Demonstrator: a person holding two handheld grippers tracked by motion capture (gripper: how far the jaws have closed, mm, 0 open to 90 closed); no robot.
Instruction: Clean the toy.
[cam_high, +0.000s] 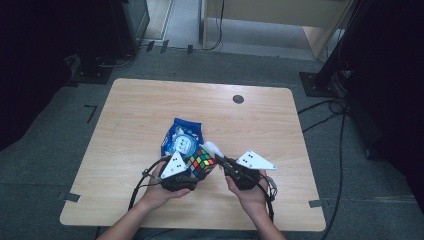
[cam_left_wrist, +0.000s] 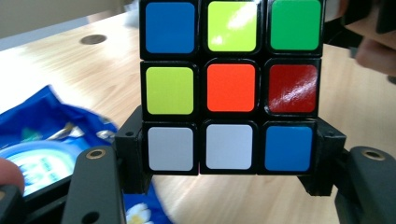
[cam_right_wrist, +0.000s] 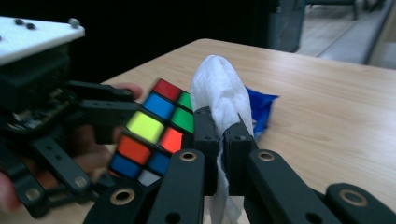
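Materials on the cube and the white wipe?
Cube: looks like black hard plastic with glossy coloured stickers; glare shows on the red and yellow tiles. White wipe: soft, matte, probably tissue or nonwoven cloth; it crumples and folds where the right tongs pinch it.

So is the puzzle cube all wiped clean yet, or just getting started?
Looks like it's mid-job. Done: the left gripper is shut on the Rubik's cube, lifted off the wooden table, and the right gripper is shut on a white wipe. In hand: the wipe sits right beside the cube. Left: probably rubbing the faces. The blue wipes packet lies behind.
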